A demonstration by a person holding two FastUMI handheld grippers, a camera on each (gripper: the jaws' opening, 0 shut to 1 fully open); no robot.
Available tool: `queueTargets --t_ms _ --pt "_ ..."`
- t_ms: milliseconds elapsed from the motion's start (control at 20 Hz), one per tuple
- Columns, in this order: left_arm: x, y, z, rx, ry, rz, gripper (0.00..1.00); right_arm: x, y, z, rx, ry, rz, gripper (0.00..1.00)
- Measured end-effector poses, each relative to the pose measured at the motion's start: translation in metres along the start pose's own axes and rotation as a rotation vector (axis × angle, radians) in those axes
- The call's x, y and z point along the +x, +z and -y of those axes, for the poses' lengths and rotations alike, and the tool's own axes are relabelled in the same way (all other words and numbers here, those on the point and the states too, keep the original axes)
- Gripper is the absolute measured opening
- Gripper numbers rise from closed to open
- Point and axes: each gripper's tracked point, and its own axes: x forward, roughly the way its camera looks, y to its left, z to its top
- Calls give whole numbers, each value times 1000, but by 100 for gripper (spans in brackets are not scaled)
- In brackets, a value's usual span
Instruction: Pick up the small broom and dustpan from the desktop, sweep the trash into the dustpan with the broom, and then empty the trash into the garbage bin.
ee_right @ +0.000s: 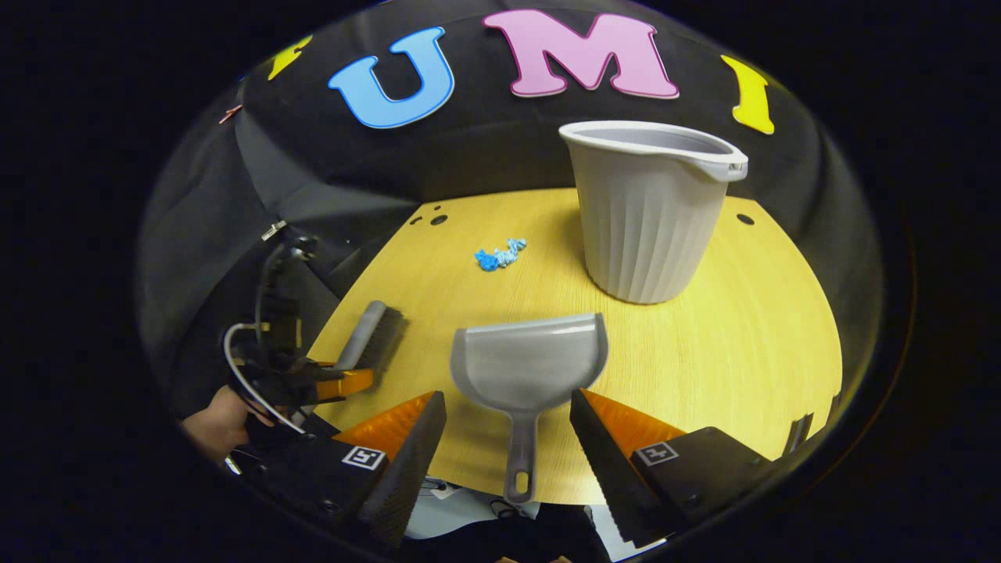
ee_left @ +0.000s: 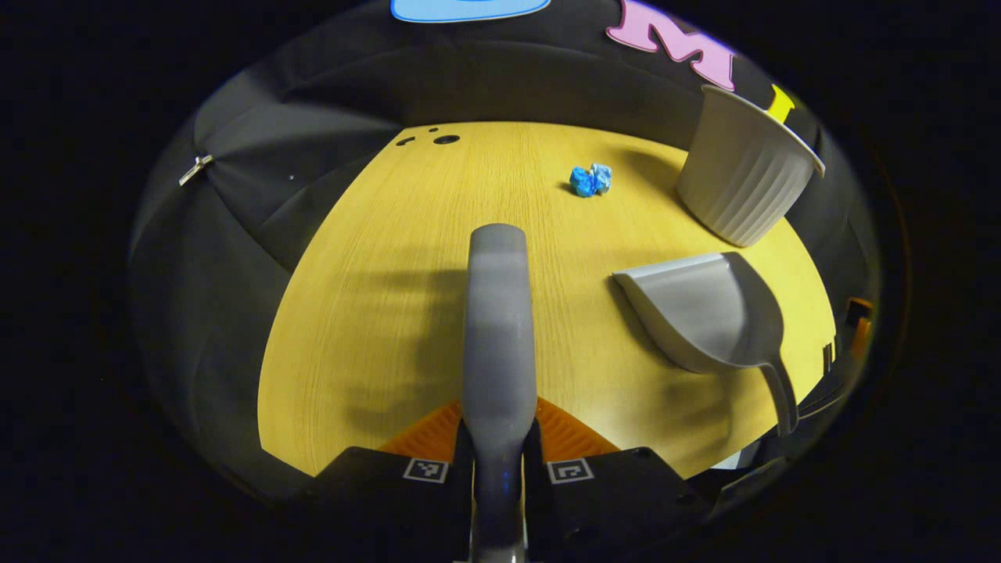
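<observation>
Nearest the lens in the left gripper view, your left gripper [ee_left: 498, 438] is clamped on the small broom [ee_left: 497, 313], whose grey back runs up the middle of the frame from bottom centre. Keep that grip square; a handle pinched off-centre would likely twist once the bristles drag.

In the right gripper view, your right gripper [ee_right: 508, 438] has its jaws wide apart, straddling the handle of the dustpan [ee_right: 525, 367] at lower centre without touching it. I'd say the step in hand is taking the pan: come down so both fingers meet the handle partway along, not at its tip, then close and lift level.

From left to right in that view, the other gripper with the broom sits at lower left, held by a hand [ee_right: 213, 426]. The blue crumpled trash [ee_right: 499, 255] lies left of centre, well apart from the pan. The garbage bin [ee_right: 649, 211] stands upright at upper right, just behind the pan's mouth.

The wooden desktop [ee_right: 751, 352] is smooth and flat, with small round holes near its far edge. Black cloth closes the booth behind.
</observation>
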Motion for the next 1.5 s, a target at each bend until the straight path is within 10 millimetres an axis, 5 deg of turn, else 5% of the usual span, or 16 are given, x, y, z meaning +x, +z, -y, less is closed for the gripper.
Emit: queueTargets --t_ms 400,700,1000,1200,1250,1350,1400,1500 --pt "-60 20 4 -24 -29 105 34 47 -67 14 42 -50 -199 100" --pt "-63 10 5 -30 -12 103 31 87 -77 28 -5 -112 -236 99" --pt "-46 20 0 -30 25 67 31 108 -88 34 -44 -128 -293 99" --pt "-15 53 0 -16 24 48 31 115 -79 40 -117 -118 -288 66" --pt "-1 64 0 10 27 44 32 118 -78 38 -122 -94 -289 34" --pt "23 80 2 50 31 30 31 118 -76 41 -146 -48 -297 46" --pt "38 92 -1 67 41 21 32 114 -77 47 -178 -35 -301 38" --pt "55 114 -3 91 39 18 31 114 -72 59 -224 -20 -303 38"
